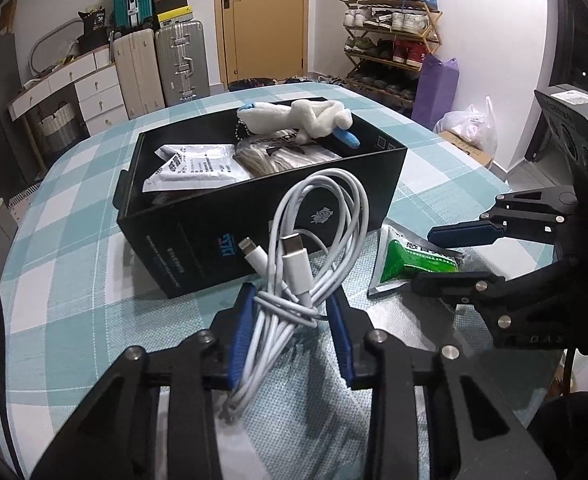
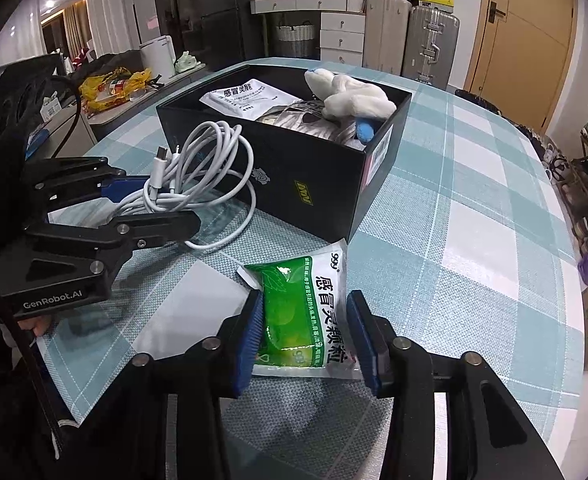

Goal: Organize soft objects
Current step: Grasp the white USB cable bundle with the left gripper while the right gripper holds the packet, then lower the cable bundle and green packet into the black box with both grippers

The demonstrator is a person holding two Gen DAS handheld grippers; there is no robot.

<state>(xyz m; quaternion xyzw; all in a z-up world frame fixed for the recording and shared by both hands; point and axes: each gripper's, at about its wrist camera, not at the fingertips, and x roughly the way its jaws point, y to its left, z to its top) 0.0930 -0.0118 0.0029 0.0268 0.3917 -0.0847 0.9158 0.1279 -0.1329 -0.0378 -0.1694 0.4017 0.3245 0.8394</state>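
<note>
A coiled white charging cable (image 1: 294, 264) sits between the blue pads of my left gripper (image 1: 292, 300), which is shut on the bundle just in front of the black box (image 1: 198, 240). In the right wrist view the left gripper (image 2: 162, 200) pinches the cable (image 2: 214, 152) with its loops hanging to the cloth. My right gripper (image 2: 305, 304) is shut on a green and white sachet (image 2: 306, 300) lying on the table by the box's (image 2: 294, 168) corner. From the left, the right gripper (image 1: 426, 258) clamps the sachet (image 1: 410, 264). Inside the box lie a white plush toy (image 1: 306, 118), a white sachet (image 1: 194, 166) and grey cloth.
The table wears a teal and white checked cloth (image 2: 474, 208). Suitcases (image 1: 180, 60), drawers and a shoe rack (image 1: 390, 36) stand beyond its far edge. A purple bag (image 1: 434, 88) and cardboard boxes sit on the floor to the right.
</note>
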